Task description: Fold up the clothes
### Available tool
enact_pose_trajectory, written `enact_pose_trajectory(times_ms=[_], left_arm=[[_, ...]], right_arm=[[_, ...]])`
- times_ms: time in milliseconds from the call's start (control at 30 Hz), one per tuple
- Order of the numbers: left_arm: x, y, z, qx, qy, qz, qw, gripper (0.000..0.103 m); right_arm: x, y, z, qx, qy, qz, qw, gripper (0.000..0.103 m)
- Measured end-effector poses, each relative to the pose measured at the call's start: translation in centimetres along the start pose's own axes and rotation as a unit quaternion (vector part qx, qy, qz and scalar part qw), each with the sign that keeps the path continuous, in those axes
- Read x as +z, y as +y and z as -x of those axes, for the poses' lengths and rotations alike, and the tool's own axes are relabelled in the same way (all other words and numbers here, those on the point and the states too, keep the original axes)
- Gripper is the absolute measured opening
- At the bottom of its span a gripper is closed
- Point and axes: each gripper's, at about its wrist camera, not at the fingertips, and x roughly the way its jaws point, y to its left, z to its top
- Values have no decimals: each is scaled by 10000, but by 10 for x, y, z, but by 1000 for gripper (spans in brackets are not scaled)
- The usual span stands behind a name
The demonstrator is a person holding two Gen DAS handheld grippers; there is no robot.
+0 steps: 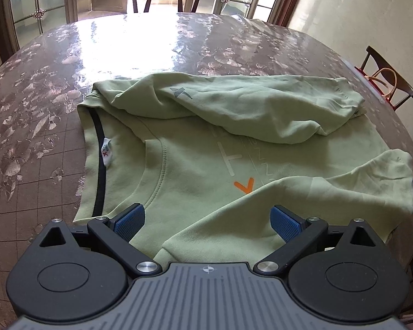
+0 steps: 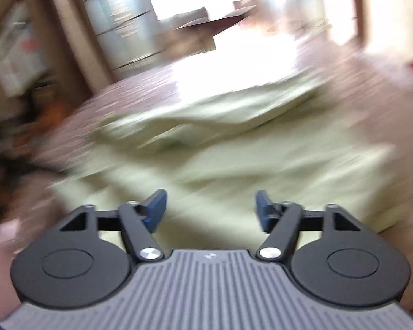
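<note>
On the table (image 1: 151, 41), sweatshirt (image 1: 206, 151) under left gripper (image 1: 208, 220)

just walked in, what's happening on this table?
A person with a handheld gripper in each hand is folding a light green sweatshirt on the floral-covered table. Both sleeves are already folded in across the body. The left gripper hangs open over the near edge by the collar, holding nothing. The right gripper is open too, nothing between its pads; its view is motion-blurred.
</note>
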Motion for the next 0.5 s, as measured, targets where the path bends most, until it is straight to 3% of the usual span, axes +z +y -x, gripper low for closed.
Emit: enact_pose_trajectory(times_ms=[67, 133, 300, 333, 367, 400, 433, 467, 500], left_arm=[[1, -3, 0, -21, -6, -17, 10000, 100], [2, -7, -1, -35, -5, -75, 10000, 100], [3, -14, -5, -42, 93, -159, 9998, 100], [3, -14, -5, -30, 109, -149, 9998, 100], [3, -14, -5, -16, 123, -135, 9998, 100], [3, -13, -5, 4, 124, -106, 9999, 100], [3, -12, -5, 24, 126, -77, 9999, 100], [3, -12, -5, 44, 128, -47, 9999, 100], [3, -11, -5, 61, 134, -14, 9999, 100]], right_arm=[[8, -20, -8, -953, -160, 277, 9949, 78], [14, -40, -20, -1478, -98, 432, 9880, 85], [10, -70, -51, -1333, 415, 254, 9899, 86], [8, -71, -56, -1260, 457, 241, 9907, 78], [7, -69, -60, -1241, 490, 276, 9907, 58], [5, -65, -64, -1265, 514, 351, 9900, 46], [4, -62, -66, -1247, 531, 419, 9899, 23], [3, -58, -68, -1145, 525, 456, 9910, 12], [2, -54, -68, -1060, 462, 490, 9921, 11]])
